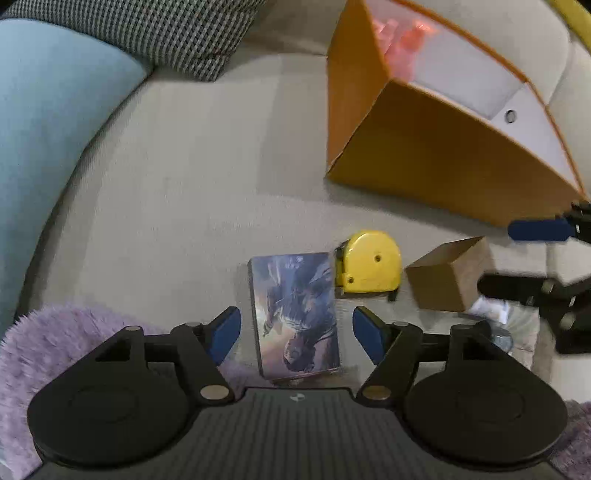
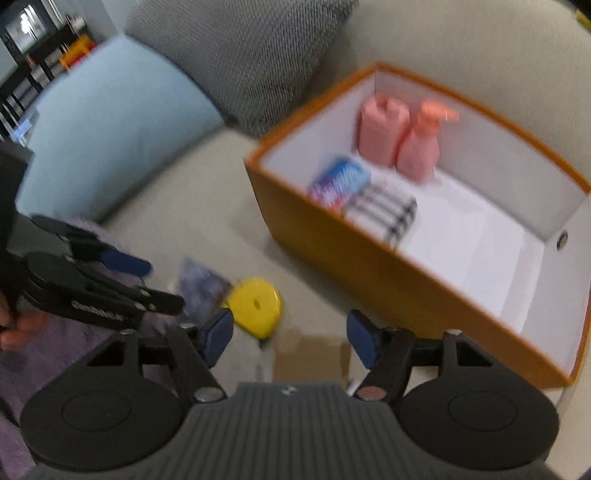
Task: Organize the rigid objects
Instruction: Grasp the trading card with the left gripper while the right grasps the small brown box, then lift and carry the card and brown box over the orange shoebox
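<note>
A picture-printed card box (image 1: 297, 314) lies on the beige sofa seat, between the open fingers of my left gripper (image 1: 296, 334). A yellow tape measure (image 1: 369, 264) lies just right of it, then a small brown cardboard box (image 1: 448, 278). My right gripper (image 2: 289, 341) is open and empty above the brown box (image 2: 310, 356), with the tape measure (image 2: 256, 304) ahead to its left. The orange storage box (image 2: 369, 254) holds two pink bottles (image 2: 399, 138), a blue packet (image 2: 341, 181) and a striped item (image 2: 386, 210).
A light blue cushion (image 1: 48, 129) and a checked grey cushion (image 1: 155, 33) lie at the back left. A purple fluffy throw (image 1: 62, 343) covers the near left. The orange box (image 1: 436, 147) stands at the right. The right gripper (image 1: 539, 258) reaches in from the right edge.
</note>
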A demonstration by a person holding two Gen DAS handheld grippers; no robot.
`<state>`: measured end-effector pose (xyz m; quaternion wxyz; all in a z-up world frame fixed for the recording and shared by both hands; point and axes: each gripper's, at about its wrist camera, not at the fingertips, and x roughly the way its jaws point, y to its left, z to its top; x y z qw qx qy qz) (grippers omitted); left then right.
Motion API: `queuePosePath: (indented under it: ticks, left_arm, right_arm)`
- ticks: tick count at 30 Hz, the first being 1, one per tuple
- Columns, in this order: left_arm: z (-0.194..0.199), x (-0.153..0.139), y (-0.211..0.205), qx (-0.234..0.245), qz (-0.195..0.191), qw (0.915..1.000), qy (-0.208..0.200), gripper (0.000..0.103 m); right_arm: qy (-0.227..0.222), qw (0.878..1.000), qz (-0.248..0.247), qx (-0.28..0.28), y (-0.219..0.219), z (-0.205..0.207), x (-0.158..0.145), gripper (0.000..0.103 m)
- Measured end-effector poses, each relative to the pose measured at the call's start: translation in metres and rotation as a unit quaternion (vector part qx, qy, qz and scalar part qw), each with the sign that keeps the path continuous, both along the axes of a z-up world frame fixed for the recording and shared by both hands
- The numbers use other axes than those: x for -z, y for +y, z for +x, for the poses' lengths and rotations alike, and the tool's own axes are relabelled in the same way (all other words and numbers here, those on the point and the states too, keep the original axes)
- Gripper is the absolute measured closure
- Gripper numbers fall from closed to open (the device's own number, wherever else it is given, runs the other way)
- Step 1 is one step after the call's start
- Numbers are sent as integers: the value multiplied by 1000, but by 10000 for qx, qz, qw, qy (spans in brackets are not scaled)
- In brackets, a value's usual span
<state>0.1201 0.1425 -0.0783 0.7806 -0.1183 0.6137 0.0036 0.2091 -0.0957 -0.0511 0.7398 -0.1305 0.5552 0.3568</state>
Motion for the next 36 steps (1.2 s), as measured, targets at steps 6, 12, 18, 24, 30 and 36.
queuePosePath:
  ticks: [6, 12, 18, 24, 30, 36]
  left_arm:
    - [8, 16, -4, -106, 165, 9998, 64, 15]
    - [11, 31, -10, -57, 173, 9996, 200, 15]
    - [16, 39, -10, -121, 189, 9995, 199, 15]
    - [20, 40, -10, -95, 160, 9997, 148, 34]
    - [17, 37, -11, -64, 155, 9998, 61, 35]
    - [12, 28, -12, -24, 144, 9999, -76, 35]
  right_arm:
    - [91, 9985, -532, -47, 8, -4, 31, 24]
    - [289, 9975, -625, 134, 13, 8, 46, 24]
    - [456, 9967, -612, 273, 13, 13, 51, 26]
    - [607, 9955, -637, 360, 14, 16, 57, 40]
    - [629, 9955, -614, 342, 12, 14, 59, 40]
    - [571, 9963, -567, 286, 11, 13, 59, 41]
